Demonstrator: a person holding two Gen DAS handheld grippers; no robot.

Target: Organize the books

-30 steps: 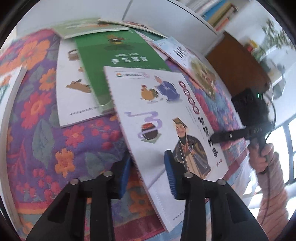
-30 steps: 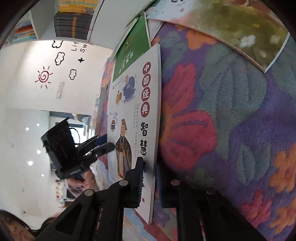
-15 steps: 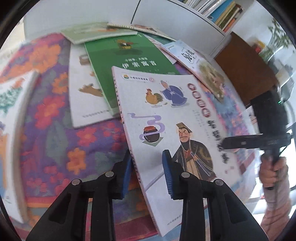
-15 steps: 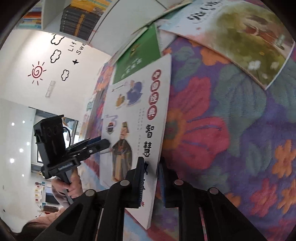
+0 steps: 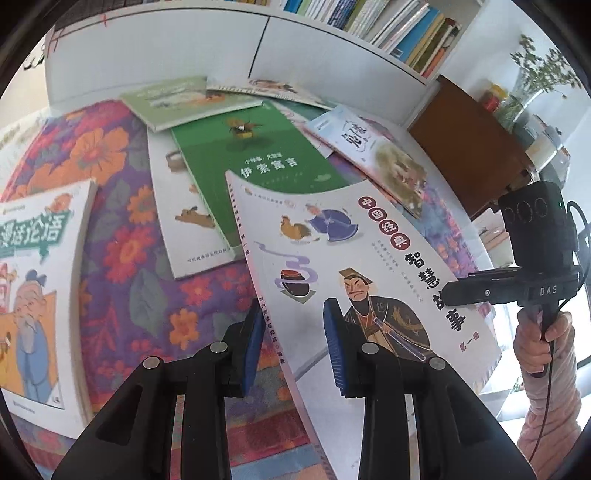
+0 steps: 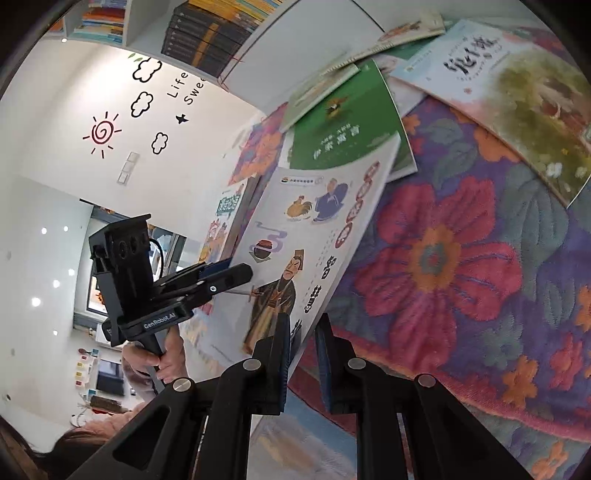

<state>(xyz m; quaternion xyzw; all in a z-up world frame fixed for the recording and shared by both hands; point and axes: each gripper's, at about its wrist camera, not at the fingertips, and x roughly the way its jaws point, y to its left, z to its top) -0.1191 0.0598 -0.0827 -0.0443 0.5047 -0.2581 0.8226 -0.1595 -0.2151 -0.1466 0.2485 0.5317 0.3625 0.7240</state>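
- Books lie scattered over a flowered cloth [image 5: 122,258] on the tabletop; one white picture book [image 5: 354,266] is raised off the cloth at a slant, near the front edge, its far corner overlapping a green book [image 5: 258,147].
- The left hand-held gripper [image 5: 293,343] is narrowed onto the white picture book's spine edge, one blue pad under the cover and one on top.
- The right hand-held gripper [image 6: 301,354] pinches the opposite long edge of the same book, jaws narrow, the cover sandwiched between them.
- Judged from this, the step is a two-handed lift and carry toward a stack or the bookshelf [image 5: 369,22] behind the far edge.
- To do it well, both grips should rise together and hold the same spacing, since the thin cover already bows between them; pulling apart risks tearing, closing in risks buckling.
- The far corner should clear the green book before any sideways travel, so the loose pile is not dragged.
- Another white book [image 5: 33,277] lies at the left edge and a pale landscape-cover book [image 6: 509,92] toward the right; the path should pass above both.
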